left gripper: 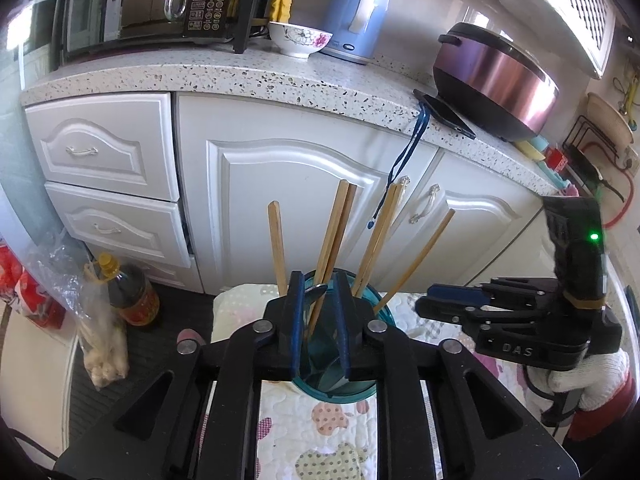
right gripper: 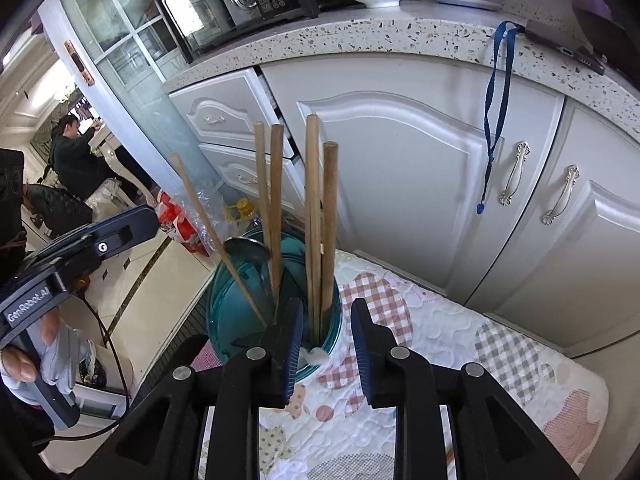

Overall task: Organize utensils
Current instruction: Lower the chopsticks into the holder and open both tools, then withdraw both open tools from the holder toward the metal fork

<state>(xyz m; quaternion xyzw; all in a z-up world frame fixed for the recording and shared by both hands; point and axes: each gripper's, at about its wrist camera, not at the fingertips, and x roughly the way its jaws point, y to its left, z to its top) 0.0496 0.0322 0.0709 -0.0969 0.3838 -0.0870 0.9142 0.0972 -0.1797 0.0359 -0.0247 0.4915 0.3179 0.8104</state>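
A teal glass jar [left gripper: 340,390] [right gripper: 224,304] stands on a quilted patchwork cloth [left gripper: 320,424] [right gripper: 440,340]. Several wooden chopsticks [left gripper: 334,232] [right gripper: 320,200] and a metal spoon [left gripper: 317,291] [right gripper: 245,249] stand upright in it. My left gripper [left gripper: 318,280] is open over the jar, with the spoon's top and one chopstick between its blue pads but untouched. My right gripper [right gripper: 327,306] is open at the jar's near rim; two chopsticks stand loose in its gap. Each gripper also shows from the side in the other view: the right gripper [left gripper: 436,304] and the left gripper [right gripper: 132,220].
White cabinet doors [right gripper: 400,180] rise just behind the jar. The speckled counter [left gripper: 240,76] holds a microwave, a flowered bowl [left gripper: 300,38], a blue kettle, a rice cooker and a phone with a hanging blue lanyard [right gripper: 494,120]. An oil bottle [left gripper: 128,288] and a plastic bag sit at left.
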